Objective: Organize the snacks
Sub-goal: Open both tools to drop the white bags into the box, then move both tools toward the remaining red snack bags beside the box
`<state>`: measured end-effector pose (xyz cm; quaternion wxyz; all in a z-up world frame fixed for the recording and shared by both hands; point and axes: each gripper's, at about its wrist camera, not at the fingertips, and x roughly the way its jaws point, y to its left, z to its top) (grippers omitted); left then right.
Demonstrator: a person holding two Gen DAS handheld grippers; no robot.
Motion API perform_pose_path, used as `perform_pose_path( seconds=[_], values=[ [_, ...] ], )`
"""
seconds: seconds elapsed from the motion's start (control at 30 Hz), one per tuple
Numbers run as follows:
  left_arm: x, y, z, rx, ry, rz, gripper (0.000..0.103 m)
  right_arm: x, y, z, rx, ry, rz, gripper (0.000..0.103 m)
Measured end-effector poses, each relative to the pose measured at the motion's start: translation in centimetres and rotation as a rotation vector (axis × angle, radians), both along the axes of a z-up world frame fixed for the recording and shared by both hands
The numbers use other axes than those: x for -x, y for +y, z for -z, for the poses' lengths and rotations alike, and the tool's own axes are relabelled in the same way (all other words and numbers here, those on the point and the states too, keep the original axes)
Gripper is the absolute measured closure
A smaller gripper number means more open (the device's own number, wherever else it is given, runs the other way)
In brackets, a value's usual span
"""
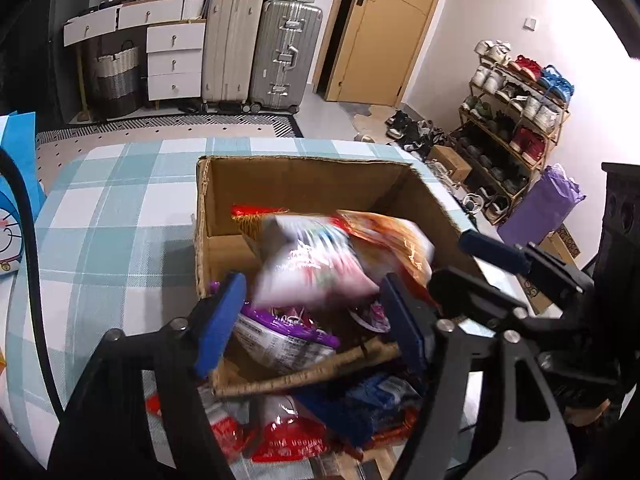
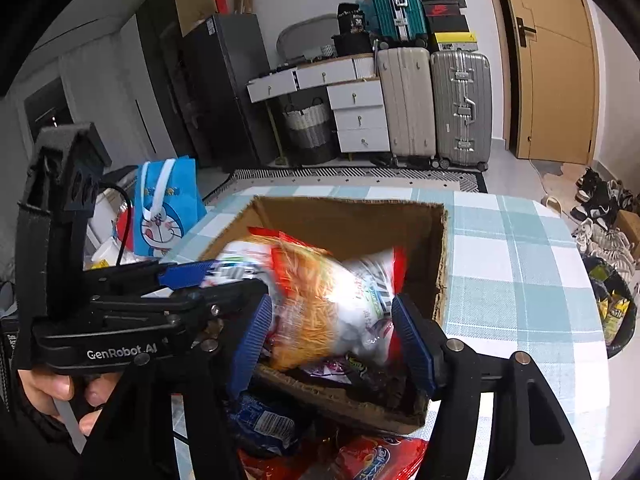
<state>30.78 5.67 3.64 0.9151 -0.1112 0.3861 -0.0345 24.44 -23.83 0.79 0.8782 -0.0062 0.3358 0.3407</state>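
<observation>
An open cardboard box (image 1: 304, 176) stands on the checked tablecloth (image 1: 120, 208) with snack packets inside. A white and pink snack bag (image 1: 316, 264), smeared by motion, hangs over the box just above my left gripper (image 1: 312, 320), whose blue pads stand wide apart and clear of it. Between the pads of my right gripper (image 2: 332, 338) is an orange and white noodle-snack bag (image 2: 320, 304), also smeared and loose over the box (image 2: 352, 220). A purple noodle bowl (image 1: 276, 332) lies underneath. Red (image 1: 288, 436) and blue (image 1: 360, 400) packets lie in front of the box.
A blue cartoon-cat bag (image 2: 164, 208) stands left of the table. A hand (image 2: 52, 392) holds the left gripper's handle. Suitcases (image 1: 256, 48), drawers and a door are behind, a shoe rack (image 1: 516, 120) at the right, a dark bin (image 2: 616, 312) beside the table.
</observation>
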Motion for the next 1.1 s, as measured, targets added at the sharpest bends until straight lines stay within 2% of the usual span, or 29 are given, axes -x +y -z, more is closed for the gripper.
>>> perform_pose_path(
  seconds=[0.07, 0.1, 0.13, 0.2, 0.23, 0.6, 0.83, 1.1],
  values=[
    [1.0, 0.0, -0.5, -0.011, -0.013, 0.001, 0.019, 0.7, -0.7, -0.7, -0.012, -0.021, 0.009, 0.027],
    [1.6, 0.0, -0.7, -0.014, -0.019, 0.003, 0.016, 1.0, -1.0, -0.9, -0.015, -0.028, 0.013, 0.018],
    [2.2, 0.0, -0.9, -0.018, -0.021, 0.001, 0.014, 1.6, -1.5, -1.2, -0.021, -0.041, 0.022, 0.013],
    [3.6, 0.1, -1.4, -0.020, -0.028, -0.004, 0.000, 2.3, -2.4, -1.6, -0.028, -0.050, 0.036, 0.006],
    [4.6, 0.3, -1.7, -0.015, -0.043, -0.010, 0.001, 2.8, -2.9, -1.7, -0.030, -0.050, 0.044, 0.001],
    [12.5, 1.0, -2.7, 0.016, -0.055, -0.052, 0.001, 7.7, -7.0, -1.3, -0.031, 0.023, 0.109, 0.000],
    [15.3, 1.6, -0.7, 0.027, -0.012, -0.085, 0.001, 10.3, -7.4, -0.3, -0.001, 0.043, 0.112, 0.000],
    [16.5, 2.2, 1.8, 0.049, 0.042, -0.104, 0.001, 11.5, -8.0, 0.7, 0.032, 0.070, 0.131, 0.000]
  ],
)
